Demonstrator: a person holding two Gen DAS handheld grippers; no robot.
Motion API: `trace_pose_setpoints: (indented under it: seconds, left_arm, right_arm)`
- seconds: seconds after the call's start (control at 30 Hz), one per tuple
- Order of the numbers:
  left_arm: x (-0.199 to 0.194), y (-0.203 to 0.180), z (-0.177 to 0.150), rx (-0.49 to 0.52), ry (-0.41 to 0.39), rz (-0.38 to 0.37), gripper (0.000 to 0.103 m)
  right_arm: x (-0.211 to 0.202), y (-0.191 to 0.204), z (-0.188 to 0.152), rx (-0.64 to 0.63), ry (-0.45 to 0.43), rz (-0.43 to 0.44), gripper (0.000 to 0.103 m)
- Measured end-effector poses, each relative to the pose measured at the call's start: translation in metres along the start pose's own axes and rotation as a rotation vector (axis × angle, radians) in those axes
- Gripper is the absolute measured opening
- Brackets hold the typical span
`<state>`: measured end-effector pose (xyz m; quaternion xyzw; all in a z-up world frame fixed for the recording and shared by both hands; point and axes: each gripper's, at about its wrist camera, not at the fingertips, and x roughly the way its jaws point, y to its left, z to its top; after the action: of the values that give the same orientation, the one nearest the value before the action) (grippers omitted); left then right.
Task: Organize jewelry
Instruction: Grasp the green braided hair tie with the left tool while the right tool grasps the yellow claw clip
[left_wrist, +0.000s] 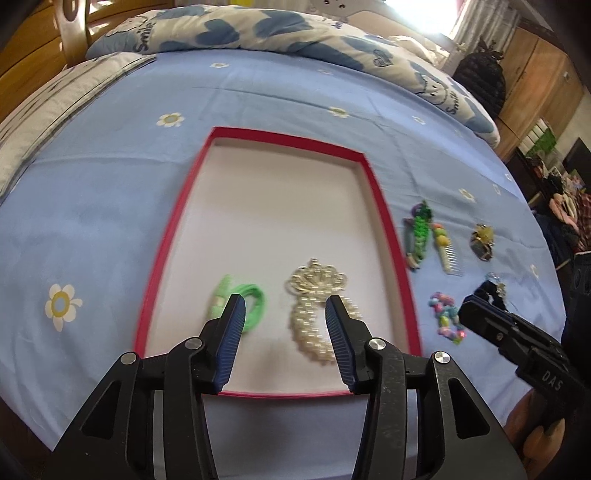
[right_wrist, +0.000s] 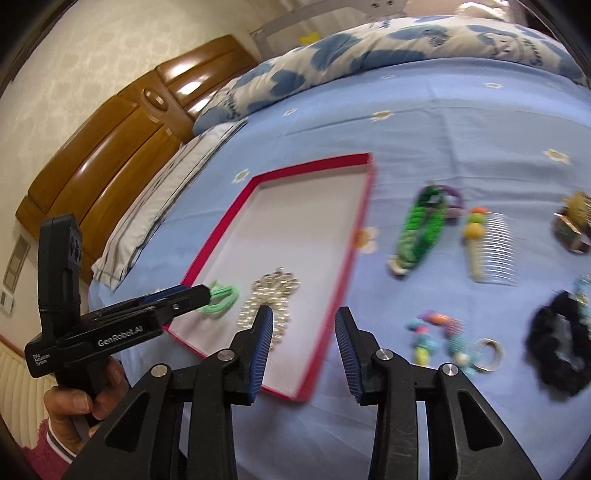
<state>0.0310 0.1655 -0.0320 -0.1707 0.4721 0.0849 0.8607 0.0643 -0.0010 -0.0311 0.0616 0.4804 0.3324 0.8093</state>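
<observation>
A red-rimmed tray with a white floor lies on the blue bed sheet. In it lie a green hair tie and a pearl crown piece. My left gripper is open and empty above the tray's near end, over these two. My right gripper is open and empty over the tray's right rim. On the sheet to the right lie a green braided clip, a comb with coloured balls, a colourful bead bracelet and a black scrunchie.
A gold-brown hair clip lies far right. A small silver ring lies beside the bracelet. A blue-patterned duvet and a pillow lie at the back of the bed, with a wooden headboard on the left.
</observation>
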Motion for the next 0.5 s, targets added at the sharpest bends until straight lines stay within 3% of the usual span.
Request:
trace_pose_setpoints:
  seconds: [0.5]
  left_arm:
    - [0.001,-0.058,-0.006,0.102,0.019,-0.060,0.044]
  right_arm:
    - [-0.080,-0.073,-0.022,0.136,-0.113,-0.155,0.045]
